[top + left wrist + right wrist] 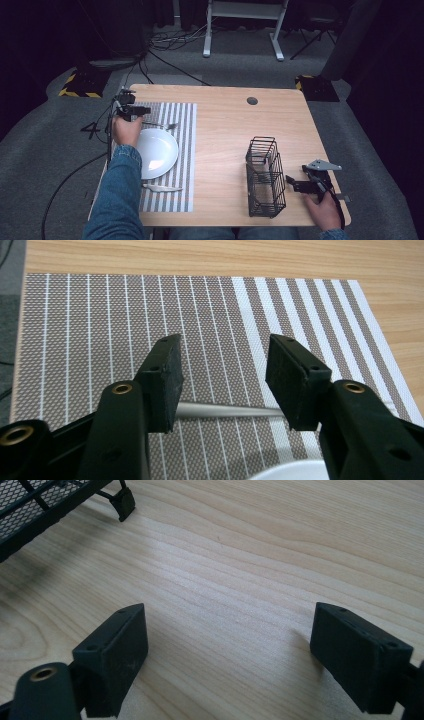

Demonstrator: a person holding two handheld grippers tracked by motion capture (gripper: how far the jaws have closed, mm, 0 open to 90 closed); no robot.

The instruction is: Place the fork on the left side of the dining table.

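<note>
The fork (161, 124) lies on the striped placemat (186, 150) at twelve o'clock of the white plate (156, 152), its handle (225, 411) passing between the jaws of the left tool (145, 110), which stand apart and do not press on it. To my eye the piece is being set down, so the tool should lift straight off without nudging the handle. A knife (161, 188) lies at six o'clock of the plate. The right tool (291, 184), jaws wide and empty, rests at three o'clock of the wire basket (265, 177) on the table (225, 130).
</note>
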